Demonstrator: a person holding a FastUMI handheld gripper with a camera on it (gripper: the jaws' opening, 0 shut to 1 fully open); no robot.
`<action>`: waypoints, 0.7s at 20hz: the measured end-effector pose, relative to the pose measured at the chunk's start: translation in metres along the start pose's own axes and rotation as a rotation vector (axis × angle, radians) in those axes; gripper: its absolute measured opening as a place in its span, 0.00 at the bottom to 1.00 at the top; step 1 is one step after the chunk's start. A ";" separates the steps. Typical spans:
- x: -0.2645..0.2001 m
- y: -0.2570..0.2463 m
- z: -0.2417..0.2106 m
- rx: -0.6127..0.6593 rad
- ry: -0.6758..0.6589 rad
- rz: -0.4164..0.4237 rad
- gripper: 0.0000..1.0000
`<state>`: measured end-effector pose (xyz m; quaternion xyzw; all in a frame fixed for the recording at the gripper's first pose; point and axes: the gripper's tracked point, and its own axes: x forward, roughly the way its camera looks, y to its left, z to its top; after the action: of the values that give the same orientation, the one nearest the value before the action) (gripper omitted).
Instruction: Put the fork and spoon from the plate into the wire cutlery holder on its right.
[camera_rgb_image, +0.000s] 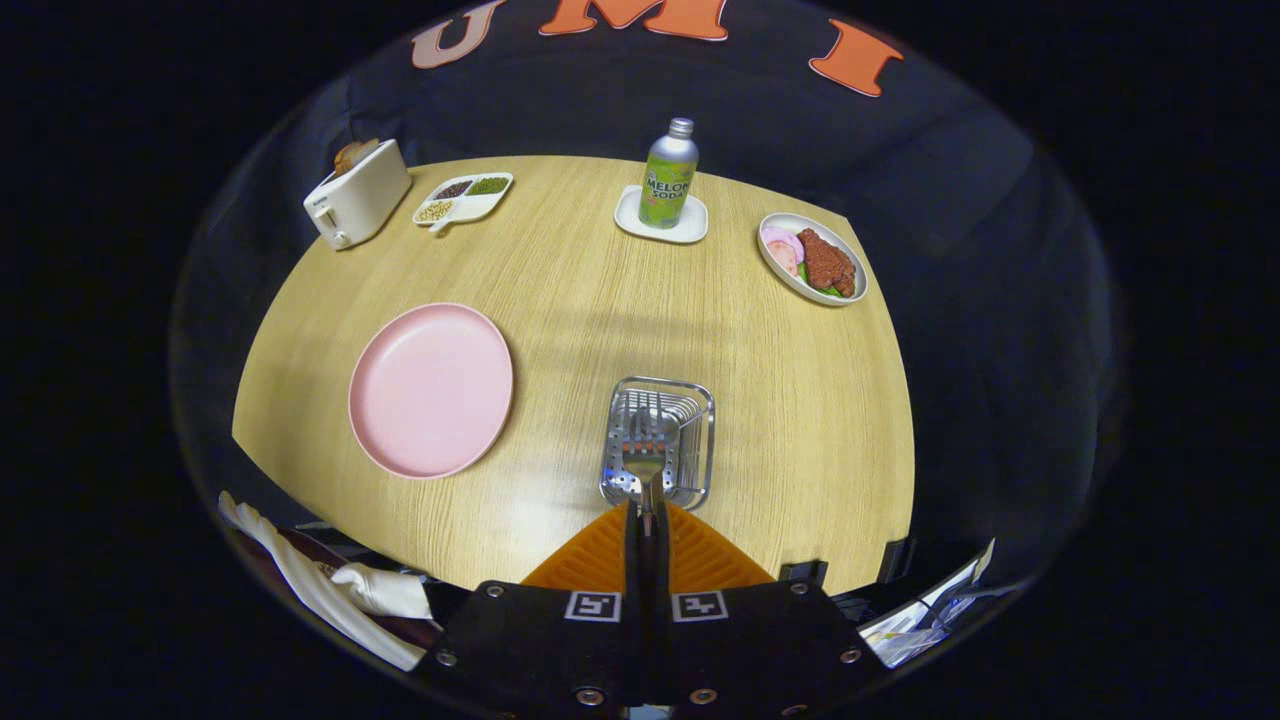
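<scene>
Both gripper (647, 520) fingers pinch the fork (646, 455) handle, tines ahead, above the wire cutlery holder (660, 442). Pink plate (431, 389) lies bare to its left on the bench (600, 280).

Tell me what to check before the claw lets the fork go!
1. Claw squeezing the fork: ok, both fingers press on its handle.
2. Fork over the wire cutlery holder: ok, the prongs sit over its opening, just ahead of the fingers.
3. Fork pointing straight down: cannot tell from this angle.
4. Holder standing flat on the table: ok, and it is to the right of the pink plate.
5. Plate emptied: ok, nothing lies on it.
6. Spoon already in the holder: cannot tell, the fork and wires hide the inside.
</scene>
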<state>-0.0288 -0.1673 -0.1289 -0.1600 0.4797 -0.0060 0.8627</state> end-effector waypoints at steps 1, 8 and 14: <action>0.001 -0.002 -0.001 -0.007 0.017 0.003 0.04; 0.016 -0.002 0.002 -0.031 0.147 0.035 0.04; 0.035 0.002 0.006 -0.090 0.244 0.026 0.04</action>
<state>-0.0049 -0.1694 -0.1550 -0.1906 0.5829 0.0074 0.7899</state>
